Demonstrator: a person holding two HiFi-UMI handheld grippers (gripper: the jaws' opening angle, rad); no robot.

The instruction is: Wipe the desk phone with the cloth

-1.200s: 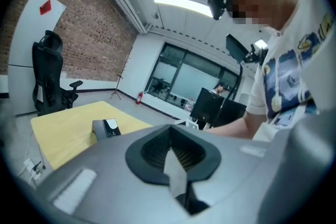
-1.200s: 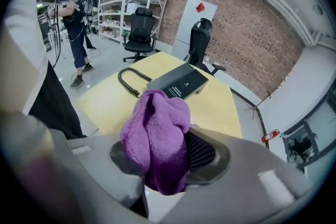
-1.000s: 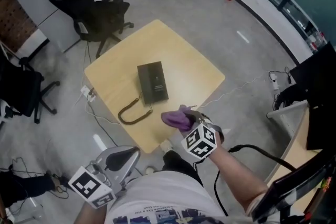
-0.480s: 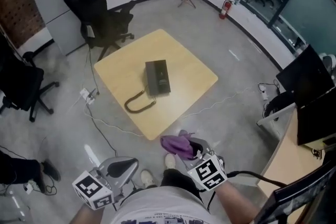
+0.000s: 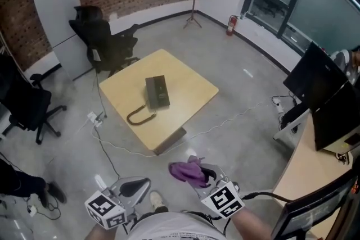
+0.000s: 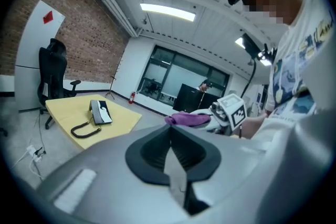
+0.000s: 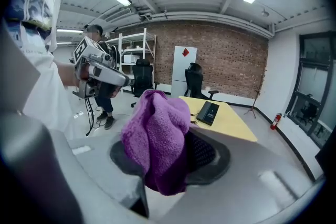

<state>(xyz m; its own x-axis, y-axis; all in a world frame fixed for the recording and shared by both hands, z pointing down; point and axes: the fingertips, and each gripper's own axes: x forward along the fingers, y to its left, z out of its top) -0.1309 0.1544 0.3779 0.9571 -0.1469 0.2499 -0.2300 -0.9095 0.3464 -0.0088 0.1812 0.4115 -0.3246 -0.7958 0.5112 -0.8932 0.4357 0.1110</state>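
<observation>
The black desk phone (image 5: 157,91) lies flat on the square yellow table (image 5: 191,84), its coiled cord (image 5: 139,116) looped toward the near edge. My right gripper (image 5: 198,173) is shut on a bunched purple cloth (image 5: 188,171), held over the floor well short of the table. In the right gripper view the cloth (image 7: 157,136) fills the jaws, with the phone (image 7: 209,112) far ahead. My left gripper (image 5: 133,187) is low at the left, shut and empty; its view shows the phone (image 6: 100,112) far off and the cloth (image 6: 188,118) to its right.
Black office chairs (image 5: 107,36) (image 5: 25,101) stand behind and left of the table, beside a whiteboard (image 5: 59,8). Cables (image 5: 112,146) trail over the grey floor near the table. A desk with a dark monitor (image 5: 318,93) is at the right. A coat stand (image 5: 193,3) is far back.
The view has backed away from the table, which now looks smaller and farther. Both grippers, the right one still holding the cloth, are now over the floor instead of at the table's edge.
</observation>
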